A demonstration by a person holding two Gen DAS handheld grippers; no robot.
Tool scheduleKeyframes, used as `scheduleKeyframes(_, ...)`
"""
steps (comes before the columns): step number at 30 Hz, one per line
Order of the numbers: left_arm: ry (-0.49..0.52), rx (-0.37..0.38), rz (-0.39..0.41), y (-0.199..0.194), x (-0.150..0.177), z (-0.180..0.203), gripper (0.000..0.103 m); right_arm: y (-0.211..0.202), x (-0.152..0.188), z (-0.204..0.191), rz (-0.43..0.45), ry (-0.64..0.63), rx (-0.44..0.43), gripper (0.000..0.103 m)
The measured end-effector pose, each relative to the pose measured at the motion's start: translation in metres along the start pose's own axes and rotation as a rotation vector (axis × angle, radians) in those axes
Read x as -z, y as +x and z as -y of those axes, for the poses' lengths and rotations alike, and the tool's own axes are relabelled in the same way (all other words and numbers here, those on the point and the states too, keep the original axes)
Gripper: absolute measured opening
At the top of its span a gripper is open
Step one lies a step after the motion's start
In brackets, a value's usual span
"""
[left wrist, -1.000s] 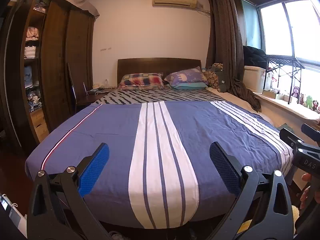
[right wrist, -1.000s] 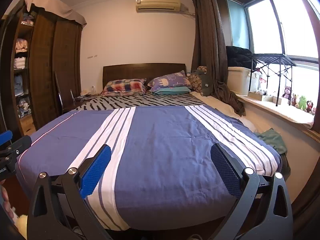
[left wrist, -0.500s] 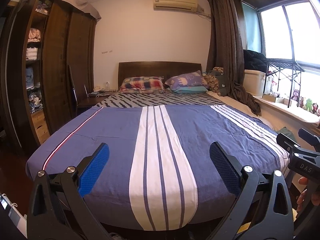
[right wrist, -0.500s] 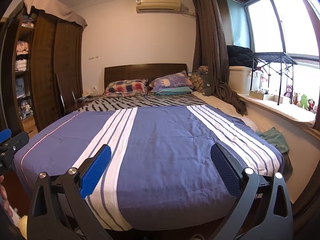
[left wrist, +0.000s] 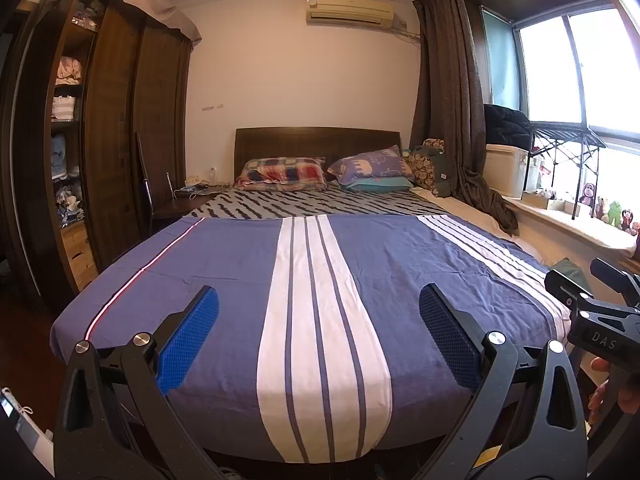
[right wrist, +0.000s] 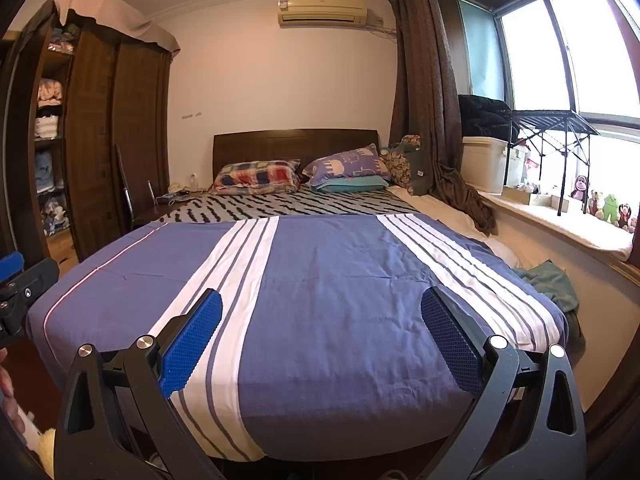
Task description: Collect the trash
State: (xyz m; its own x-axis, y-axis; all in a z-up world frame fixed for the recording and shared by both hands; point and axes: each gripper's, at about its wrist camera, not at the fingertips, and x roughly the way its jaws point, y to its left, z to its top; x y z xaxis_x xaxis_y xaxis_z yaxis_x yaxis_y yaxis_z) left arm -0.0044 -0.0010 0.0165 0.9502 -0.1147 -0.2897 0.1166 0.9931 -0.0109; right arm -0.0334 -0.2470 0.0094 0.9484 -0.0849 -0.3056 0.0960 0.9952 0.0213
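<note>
No trash shows in either view. My left gripper [left wrist: 319, 320] is open at the foot of a bed, blue pads wide apart with nothing between them. My right gripper [right wrist: 321, 324] is open too, empty, over the same bed end. The bed [left wrist: 240, 264] has a blue cover with white stripes. In the left wrist view the right gripper [left wrist: 592, 312] shows at the right edge, held by a hand [left wrist: 608, 392]. In the right wrist view the left gripper [right wrist: 20, 280] shows at the left edge.
Two pillows [left wrist: 280, 172] lie by the dark headboard [left wrist: 316, 142]. A tall wooden wardrobe [left wrist: 104, 140] with open shelves stands left. A window sill [right wrist: 560, 220] with plush toys, a white bin [right wrist: 482, 164] and a black rack runs along the right. A green cloth [right wrist: 548, 280] lies beside the bed.
Both views have tilted up and drawn back slightly, so the bed sits lower in frame. Both grippers stay open.
</note>
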Motion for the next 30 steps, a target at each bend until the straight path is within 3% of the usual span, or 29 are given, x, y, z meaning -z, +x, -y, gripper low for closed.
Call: scheduleKeyframes(30, -0.002, 0.009, 0.0, -0.0013, -0.0008, -0.0019, 0.095, 0.0011, -0.0008, -0.0024, -0.009, -0.006, -0.026, 0.1)
